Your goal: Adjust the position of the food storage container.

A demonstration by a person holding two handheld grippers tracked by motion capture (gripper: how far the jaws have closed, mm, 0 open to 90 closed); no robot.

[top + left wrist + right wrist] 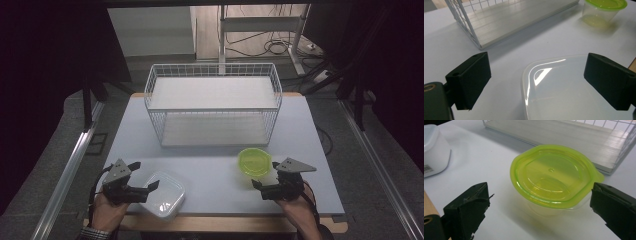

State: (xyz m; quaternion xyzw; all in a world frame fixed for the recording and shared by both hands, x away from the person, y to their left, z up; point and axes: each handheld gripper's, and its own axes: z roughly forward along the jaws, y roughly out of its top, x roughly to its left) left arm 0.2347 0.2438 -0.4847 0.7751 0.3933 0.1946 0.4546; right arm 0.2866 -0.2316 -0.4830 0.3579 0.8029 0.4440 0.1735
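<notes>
A white rectangular lidded container (162, 193) sits near the table's front edge on the left. My left gripper (144, 176) is open just left of it; in the left gripper view the glossy lid (564, 92) lies between and beyond the spread jaws of this gripper (537, 67), untouched. A round clear tub with a lime-green lid (254, 161) stands at the front right. My right gripper (266, 174) is open right beside it, and in the right gripper view the tub (551, 175) sits between that gripper's (540, 192) wide jaws with gaps on both sides.
A white wire basket (213, 102) with a solid floor stands at the middle back of the white table (210, 165); its near corner shows as the basket (499, 22) and the basket (574, 137). The wooden front edge (225, 223) runs just behind both hands.
</notes>
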